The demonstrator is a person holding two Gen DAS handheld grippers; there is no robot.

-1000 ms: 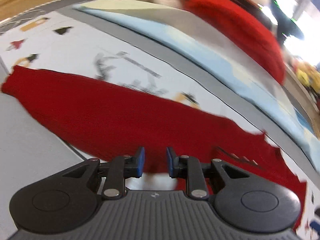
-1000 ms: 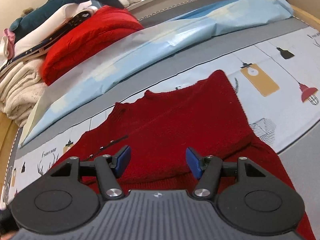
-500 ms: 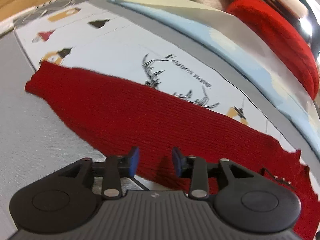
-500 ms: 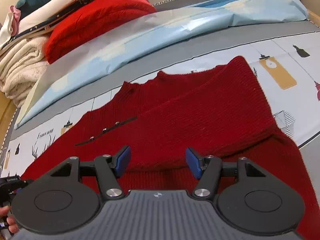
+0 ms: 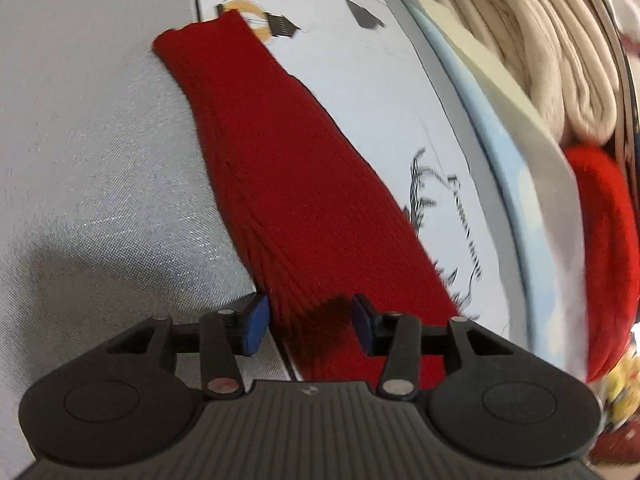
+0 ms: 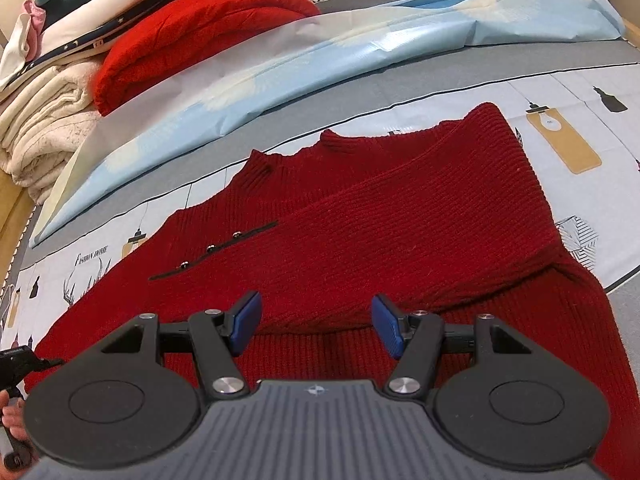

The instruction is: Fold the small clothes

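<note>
A dark red knitted sweater [image 6: 400, 216] lies flat on a bed cover printed with lamps and lettering [image 6: 568, 92], its neckline toward the far edge where a pale blue sheet [image 6: 320, 64] runs along the cover. One sleeve is folded across the body, and a short dark placket with three small buttons [image 6: 210, 249] shows on the chest. The right gripper [image 6: 316, 324] hangs over the lower part of the sweater with its blue pads [image 6: 244, 322] spread well apart; nothing is pinched between them, and whether they touch the knit cannot be told. In the left wrist view the other sleeve [image 5: 280, 168] stretches out straight, crossing from the printed part of the cover onto the plain grey part [image 5: 80, 120], its cuff at the far end. The left gripper [image 5: 310, 322] sits at the near end of that sleeve, its jaws opening, with the sleeve's fabric between the blue pads [image 5: 256, 320] but not pressed by them. Beyond the blue sheet, at the far corner, a stack of folded clothes [image 6: 72, 92] holds a bright red knit [image 6: 192, 32] and cream pieces.
</note>
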